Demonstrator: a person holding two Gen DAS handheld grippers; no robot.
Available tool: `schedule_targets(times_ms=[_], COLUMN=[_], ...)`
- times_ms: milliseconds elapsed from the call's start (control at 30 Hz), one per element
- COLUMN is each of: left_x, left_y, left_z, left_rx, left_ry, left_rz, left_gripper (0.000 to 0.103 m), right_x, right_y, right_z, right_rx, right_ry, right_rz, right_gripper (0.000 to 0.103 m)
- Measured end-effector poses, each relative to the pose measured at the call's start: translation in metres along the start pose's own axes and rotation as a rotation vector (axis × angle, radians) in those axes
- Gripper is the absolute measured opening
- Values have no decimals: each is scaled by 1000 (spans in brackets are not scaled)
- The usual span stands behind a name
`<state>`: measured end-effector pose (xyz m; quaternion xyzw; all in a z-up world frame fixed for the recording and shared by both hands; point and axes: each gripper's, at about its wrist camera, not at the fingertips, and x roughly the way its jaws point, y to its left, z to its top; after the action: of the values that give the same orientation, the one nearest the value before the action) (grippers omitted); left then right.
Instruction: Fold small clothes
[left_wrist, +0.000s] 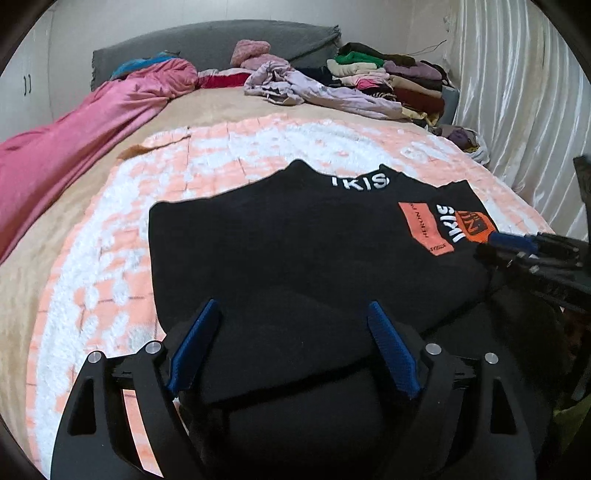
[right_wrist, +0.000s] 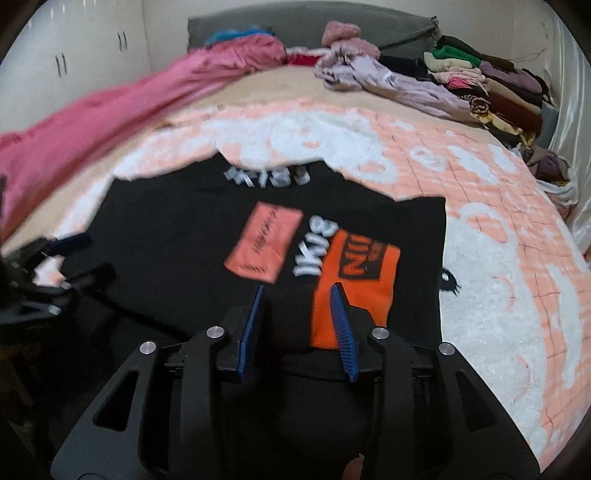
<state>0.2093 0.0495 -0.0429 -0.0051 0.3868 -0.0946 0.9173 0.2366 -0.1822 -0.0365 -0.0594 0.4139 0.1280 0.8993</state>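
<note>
White block lettering "IKIS" is read at the neckline of the black garment (left_wrist: 280, 236), and again, turned sideways, between two patches on its right side. A salmon patch (right_wrist: 264, 242) carries small dark print, partly legible as "NERON" and "SYZICK" in the left wrist view; the rest is too small to read. A bright orange patch (right_wrist: 354, 284) shows large black characters that cannot be made out, since the right wrist view is motion-blurred. The garment is laid flat, print up, on a peach-and-white fleece blanket (left_wrist: 110, 236) spread over the bed, neckline toward the far end, with its near portion doubled over into a thicker layer at the bed's edge. The left gripper (left_wrist: 293, 314) is held wide apart over the near fold, nothing clamped; black fabric lies beneath and between the blue pads (left_wrist: 192, 347). The right gripper (right_wrist: 299, 295) is parted narrowly over the orange patch's near edge, and nothing is seen gripped.
</note>
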Motion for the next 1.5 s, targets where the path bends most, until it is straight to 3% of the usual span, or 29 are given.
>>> schedule_targets(times_ms=[67, 533, 700, 867, 1033, 1233, 1500], left_x=[-1, -2, -4, -15, -27, -44, -72], left_y=[-1, -3, -2, -1, 0, 9, 21], left_z=[-1, -10, -10, -10, -10, -6, 0], left_rx=[8, 13, 10, -12, -18, -28, -57], left_ry=[-2, -2, -12, -35, -57, -90, -141], left_rz=[3, 5, -1, -15, -3, 37, 79], left_gripper=[82, 85, 85, 91, 96, 99, 99], right_x=[11, 8, 7, -2, -9, -21, -38], right_y=[-4, -18, -16, -17, -15, -17, -18], right_z=[-6, -23, -24, -23, -21, -17, -16], right_rx=[23, 54, 39, 50, 57, 73, 103], right_ry=[41, -18, -23, -39, -56, -103, -128], right_rz=[-7, 70, 56, 72, 69, 53, 67], right_gripper=[33, 35, 35, 52, 63, 81, 89])
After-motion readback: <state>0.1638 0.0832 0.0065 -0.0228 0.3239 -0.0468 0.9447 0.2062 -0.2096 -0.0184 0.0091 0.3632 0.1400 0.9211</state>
